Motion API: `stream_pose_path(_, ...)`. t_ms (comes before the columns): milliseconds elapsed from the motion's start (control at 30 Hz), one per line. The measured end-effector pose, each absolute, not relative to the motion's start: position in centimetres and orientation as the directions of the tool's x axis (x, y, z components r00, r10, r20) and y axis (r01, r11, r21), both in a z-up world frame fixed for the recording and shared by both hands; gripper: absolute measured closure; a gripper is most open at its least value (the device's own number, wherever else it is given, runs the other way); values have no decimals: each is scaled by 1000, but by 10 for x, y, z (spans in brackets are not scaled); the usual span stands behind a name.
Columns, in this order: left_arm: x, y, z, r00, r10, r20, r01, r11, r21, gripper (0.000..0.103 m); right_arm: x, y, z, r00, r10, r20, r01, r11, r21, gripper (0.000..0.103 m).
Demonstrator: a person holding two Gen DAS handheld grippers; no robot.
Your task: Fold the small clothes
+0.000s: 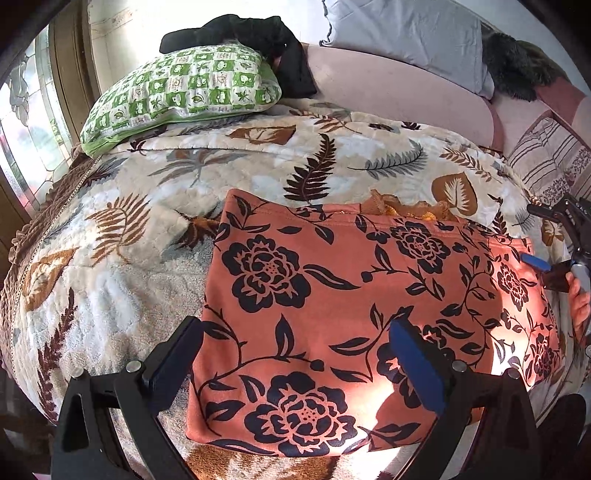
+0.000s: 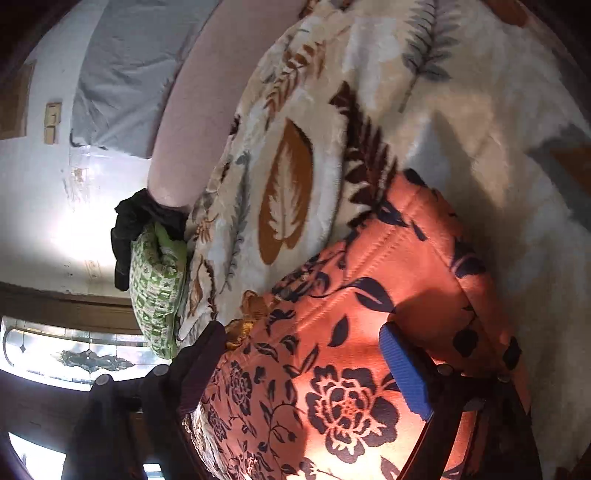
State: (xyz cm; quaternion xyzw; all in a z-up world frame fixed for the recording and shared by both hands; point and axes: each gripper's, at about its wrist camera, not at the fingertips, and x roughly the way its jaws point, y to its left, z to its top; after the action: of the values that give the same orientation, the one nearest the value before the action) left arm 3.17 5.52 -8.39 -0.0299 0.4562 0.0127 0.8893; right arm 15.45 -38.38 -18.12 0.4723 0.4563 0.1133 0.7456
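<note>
An orange garment with dark flower print [image 1: 332, 295] lies flat and folded on a leaf-patterned blanket [image 1: 258, 158]. Golden lace trim [image 1: 406, 208] peeks out at its far edge. My left gripper [image 1: 295, 328] hovers over the garment's near part, open, one finger past its left edge and the blue pad over the middle. My right gripper [image 1: 535, 236] stands at the garment's right end, held by a hand [image 1: 580, 299]. In the right wrist view this gripper [image 2: 303, 332] is open wide over the garment [image 2: 351, 314], nothing pinched between its fingers.
A green checked pillow [image 1: 177, 88] with a black cloth [image 1: 258, 37] on it lies at the far left. Behind are a pink bolster [image 1: 399, 92], a grey pillow [image 1: 406, 33] and a striped cushion [image 1: 550, 162]. A window [image 1: 22, 129] is at the left.
</note>
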Motion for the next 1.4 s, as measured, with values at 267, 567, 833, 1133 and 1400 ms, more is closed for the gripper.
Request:
stream_pose_path(267, 29, 64, -81, 578, 2, -816, -61, 997, -41, 3, 168, -393, -192, 522, 510, -683, 340, 611, 715, 15)
stream_pose_path(567, 14, 70, -68, 590, -3, -807, -56, 997, -45, 3, 156, -374, -193, 492, 511, -705, 311, 653, 690, 13)
stream_pose_path(833, 7, 81, -60, 601, -1, -800, -90, 993, -69, 3, 117, -325, -159, 443, 643, -625, 165, 627, 761, 13)
stream_pose_path(1133, 1, 84, -57, 607, 13, -795, -94, 994, -56, 3, 105, -302, -160, 408, 635, -656, 121, 675, 728, 13)
stream_pose_path(1400, 3, 92, -59, 605, 42, -795, -105, 994, -28, 3, 130, -298, -183, 377, 606, -701, 190, 690, 699, 12)
